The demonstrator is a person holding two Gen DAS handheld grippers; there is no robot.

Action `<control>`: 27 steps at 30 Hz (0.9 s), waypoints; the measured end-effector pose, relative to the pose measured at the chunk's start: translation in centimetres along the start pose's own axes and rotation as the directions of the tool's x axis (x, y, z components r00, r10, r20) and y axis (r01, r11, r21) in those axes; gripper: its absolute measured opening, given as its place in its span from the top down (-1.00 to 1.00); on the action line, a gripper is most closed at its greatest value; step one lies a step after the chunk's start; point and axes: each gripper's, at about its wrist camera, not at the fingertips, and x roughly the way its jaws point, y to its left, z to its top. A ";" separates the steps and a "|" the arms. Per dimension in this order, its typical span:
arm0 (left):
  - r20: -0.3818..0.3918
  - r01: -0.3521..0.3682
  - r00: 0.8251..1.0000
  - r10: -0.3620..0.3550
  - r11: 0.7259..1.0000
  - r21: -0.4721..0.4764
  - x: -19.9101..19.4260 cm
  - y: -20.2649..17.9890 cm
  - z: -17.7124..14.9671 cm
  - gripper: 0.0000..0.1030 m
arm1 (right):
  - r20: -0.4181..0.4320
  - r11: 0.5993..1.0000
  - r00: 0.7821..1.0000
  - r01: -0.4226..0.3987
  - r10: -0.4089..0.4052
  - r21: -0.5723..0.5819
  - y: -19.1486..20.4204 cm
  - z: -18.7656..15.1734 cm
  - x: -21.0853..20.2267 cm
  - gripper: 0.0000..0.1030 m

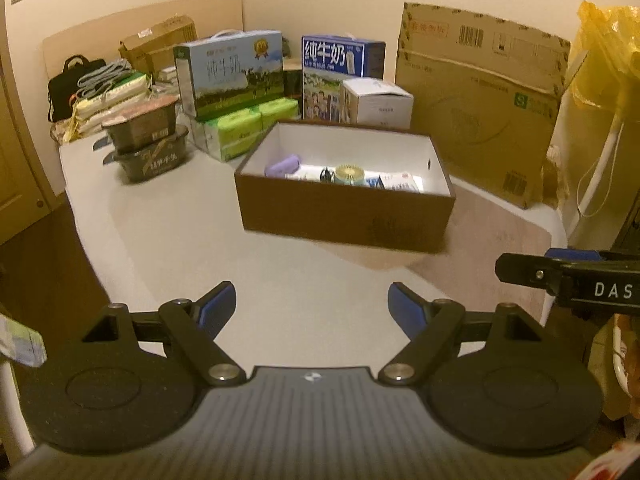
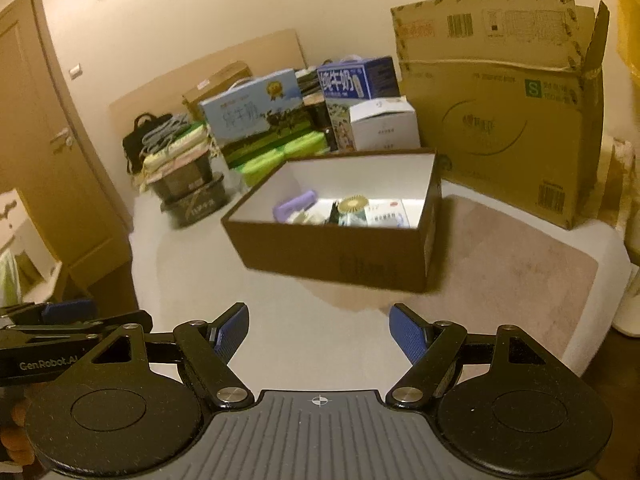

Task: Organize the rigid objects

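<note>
One brown box (image 1: 344, 216) sits on the tabletop (image 1: 180, 240), ahead of two tools, left tool (image 1: 312, 308) and right tool (image 2: 318, 328), both gaping and empty.

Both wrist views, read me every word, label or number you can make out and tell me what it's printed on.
"DAS": side of the right gripper.
"GenRobot.AI": side of the left gripper.
"纯牛奶": dark blue milk carton.
"纯牛奶": light blue milk carton, faint.
"S": green square on the large cardboard box.
Barcodes, the box's red characters, the brown box print, white box and stacked dark tubs: too blurred.
</note>
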 end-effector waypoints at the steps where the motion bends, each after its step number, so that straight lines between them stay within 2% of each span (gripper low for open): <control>1: -0.006 -0.005 1.000 0.005 1.000 -0.003 -0.1 0.0 -0.4 -0.59 | -0.004 1.000 1.000 0.004 -0.004 -0.007 0.2 -0.4 -0.2 -0.50; 9: -0.038 -0.035 0.999 0.035 0.999 -0.009 -1.3 0.4 -2.7 -0.59 | -0.058 0.999 0.998 0.012 -0.014 -0.035 1.2 -3.2 -1.3 -0.50; 27: -0.107 -0.010 0.994 0.010 1.000 -0.005 -2.4 0.0 -5.3 -0.58 | -0.173 0.999 0.984 0.040 -0.046 -0.035 2.4 -5.9 -2.3 -0.50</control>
